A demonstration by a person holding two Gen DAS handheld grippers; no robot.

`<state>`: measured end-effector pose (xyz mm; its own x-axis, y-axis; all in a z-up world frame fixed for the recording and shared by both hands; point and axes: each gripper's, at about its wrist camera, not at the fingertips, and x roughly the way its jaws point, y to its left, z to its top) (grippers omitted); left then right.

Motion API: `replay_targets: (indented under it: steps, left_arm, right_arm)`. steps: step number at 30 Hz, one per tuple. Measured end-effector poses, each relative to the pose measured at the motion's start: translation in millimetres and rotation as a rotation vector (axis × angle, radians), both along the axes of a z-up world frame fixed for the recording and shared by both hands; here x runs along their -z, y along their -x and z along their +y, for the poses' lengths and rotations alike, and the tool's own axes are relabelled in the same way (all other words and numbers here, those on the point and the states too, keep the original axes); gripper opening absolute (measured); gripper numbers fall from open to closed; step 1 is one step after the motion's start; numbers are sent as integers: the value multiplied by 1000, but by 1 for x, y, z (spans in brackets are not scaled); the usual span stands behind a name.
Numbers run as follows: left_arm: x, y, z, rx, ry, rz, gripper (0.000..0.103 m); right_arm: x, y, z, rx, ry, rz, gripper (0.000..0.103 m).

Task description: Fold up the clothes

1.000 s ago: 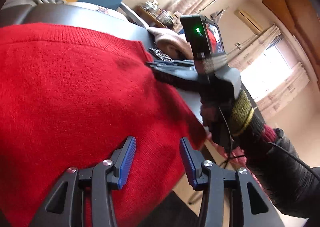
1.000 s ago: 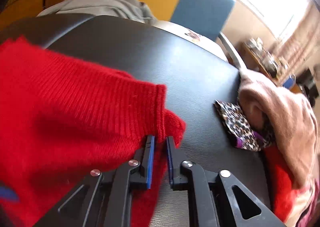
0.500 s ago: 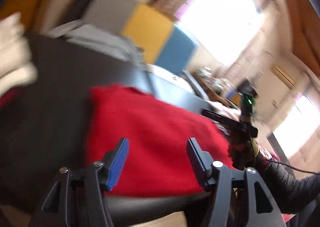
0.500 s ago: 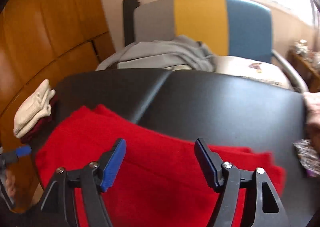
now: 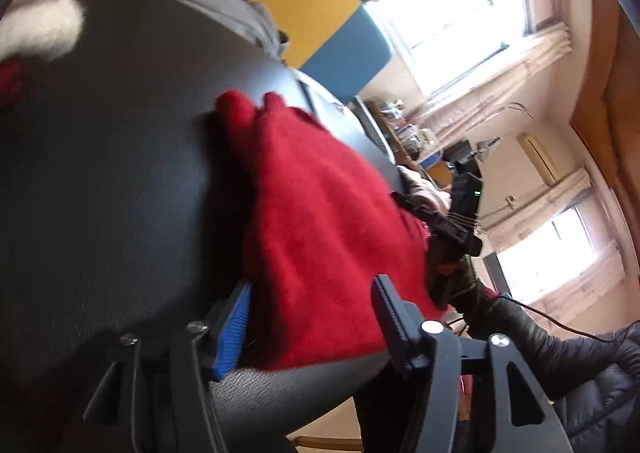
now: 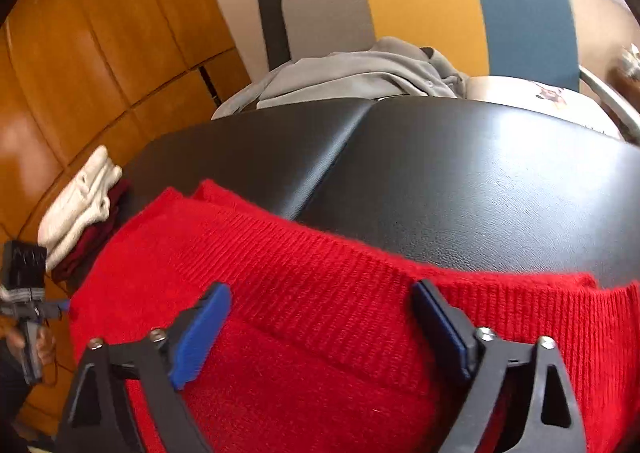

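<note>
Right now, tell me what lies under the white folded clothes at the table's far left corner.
Under the white folded clothes a dark red garment sticks out. How many pieces it is stays hidden.

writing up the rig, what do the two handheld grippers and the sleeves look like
Both are black plastic with two fingers, silver screw heads and ribbed blue pads: the left gripper and the right gripper. Seen from the left wrist, the right one carries a black camera block with a green light and a thin black cable. That arm wears a black puffy sleeve over a dark striped knit cuff.
</note>
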<state>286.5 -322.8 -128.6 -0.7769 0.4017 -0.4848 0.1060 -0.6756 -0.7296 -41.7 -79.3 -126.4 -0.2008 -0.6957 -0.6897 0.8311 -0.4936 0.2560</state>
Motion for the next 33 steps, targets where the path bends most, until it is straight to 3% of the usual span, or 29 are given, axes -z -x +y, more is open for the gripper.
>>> replay_targets:
  steps: [1, 3, 6, 12, 14, 16, 19, 25, 27, 31, 32, 33]
  left_arm:
    - [-3, -1, 2, 16, 20, -1, 31]
    - [-8, -4, 11, 39, 97, -55, 5]
    - [5, -17, 8, 16, 132, -154, 4]
    - [6, -27, 10, -14, 117, -164, 6]
    - [-3, -20, 13, -16, 110, -147, 14]
    - [-13, -15, 6, -45, 108, -113, 32]
    - [-30, -2, -9, -110, 167, -92, 41]
    - [-42, 69, -28, -79, 227, -82, 47]
    - [-35, 96, -33, -61, 232, -118, 48]
    - [-17, 124, -39, 13, 230, -215, 43]
    - [-17, 128, -34, 29, 245, -216, 37]
    - [-20, 129, -27, 38, 290, -206, 16]
  right_arm:
    - [0, 0, -2, -6, -6, 4, 100]
    - [0, 0, -4, -10, -11, 7, 101]
    - [1, 1, -4, -11, -9, 9, 101]
    - [0, 1, -4, -15, 0, 11, 103]
    - [0, 1, -4, -15, 0, 13, 103]
    - [0, 0, -4, -13, 4, 15, 103]
    - [0, 1, -2, -13, 16, 9, 103]
    - [-1, 2, 0, -14, 41, -6, 103]
    - [-1, 3, 1, -14, 49, -11, 103]
    - [-1, 5, 3, -16, 75, -30, 103]
    - [-1, 6, 4, -16, 82, -36, 103]
    - [0, 7, 6, -17, 89, -42, 103]
